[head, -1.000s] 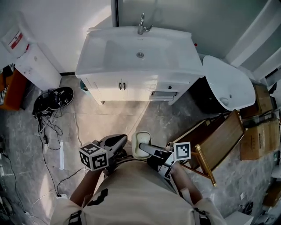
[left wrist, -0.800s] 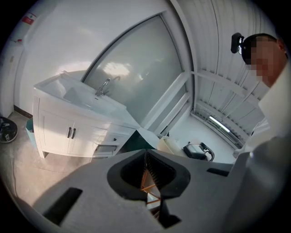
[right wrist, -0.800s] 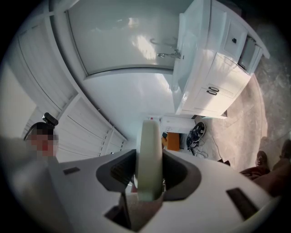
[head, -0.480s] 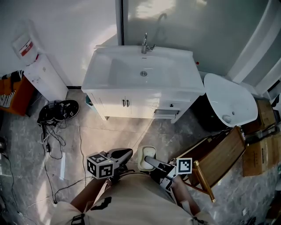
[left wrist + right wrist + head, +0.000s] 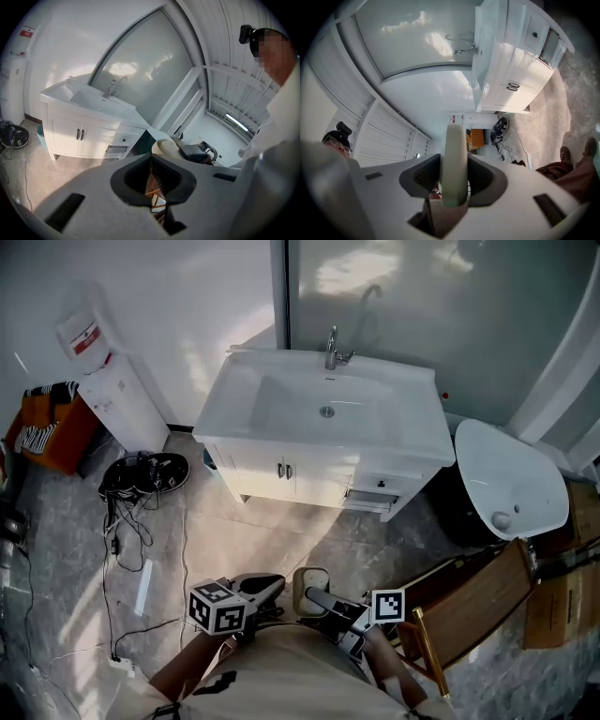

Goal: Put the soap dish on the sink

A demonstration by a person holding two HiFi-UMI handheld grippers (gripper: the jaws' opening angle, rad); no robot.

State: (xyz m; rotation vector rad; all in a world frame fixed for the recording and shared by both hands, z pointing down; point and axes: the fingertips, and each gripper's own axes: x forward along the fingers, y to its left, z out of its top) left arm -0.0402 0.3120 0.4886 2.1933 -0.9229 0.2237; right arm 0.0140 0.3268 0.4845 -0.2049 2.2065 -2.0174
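Observation:
A pale cream soap dish is clamped in my right gripper, low in the head view above the stone floor. In the right gripper view the soap dish stands edge-on between the pads, and the right gripper is shut on it. My left gripper hangs beside it at the left, shut and holding nothing. The white sink with its chrome faucet stands well ahead on a white cabinet. The left gripper view shows the sink at left and the soap dish at right.
A white water dispenser stands left of the sink, next to an orange object. Black cables and gear lie on the floor. A white toilet, a wooden chair and cardboard boxes fill the right side.
The sink has slid lower and rightward in the head view as the person moved and looked up. Both grippers shifted slightly with the body. The grip on the soap dish is unchanged.

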